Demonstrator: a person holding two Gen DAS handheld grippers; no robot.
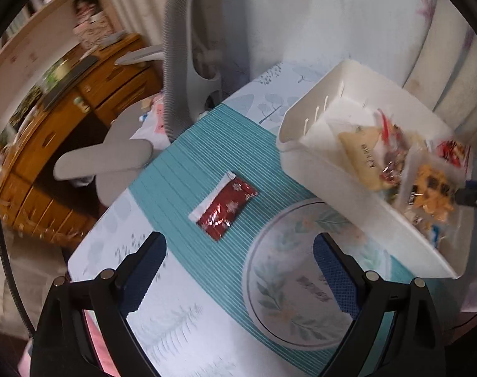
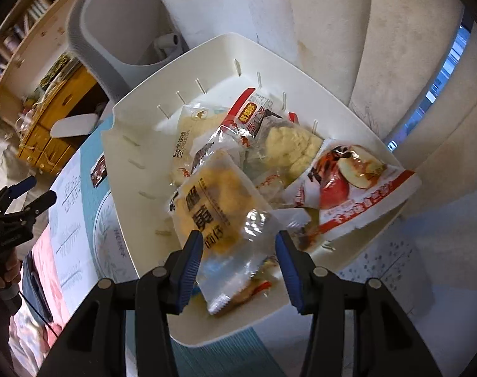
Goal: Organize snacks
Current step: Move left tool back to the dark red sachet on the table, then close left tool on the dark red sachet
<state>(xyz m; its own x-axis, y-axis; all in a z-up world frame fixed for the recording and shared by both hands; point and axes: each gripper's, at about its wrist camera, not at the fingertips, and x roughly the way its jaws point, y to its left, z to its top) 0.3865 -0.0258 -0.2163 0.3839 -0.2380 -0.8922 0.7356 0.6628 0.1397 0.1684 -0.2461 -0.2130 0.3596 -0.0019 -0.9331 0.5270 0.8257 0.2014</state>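
Note:
A white plastic bin (image 1: 317, 169) stands on the table at the right and holds several snack packets. It fills the right wrist view (image 2: 138, 163). A red foil snack packet (image 1: 224, 209) lies alone on the teal mat, ahead of my left gripper (image 1: 240, 264), which is open and empty above the table. My right gripper (image 2: 238, 251) is open over the bin, its fingers either side of a clear packet with a yellow snack (image 2: 219, 207). An apple-picture packet (image 2: 348, 185) lies on the bin's right rim. The left gripper also shows in the right wrist view (image 2: 34, 193).
A round floral plate (image 1: 301, 282) lies on the teal ribbed mat (image 1: 188, 157) beside the bin. A grey office chair (image 1: 181, 62) stands behind the table. A wooden desk (image 1: 65, 119) is at the left. Curtains hang behind the bin.

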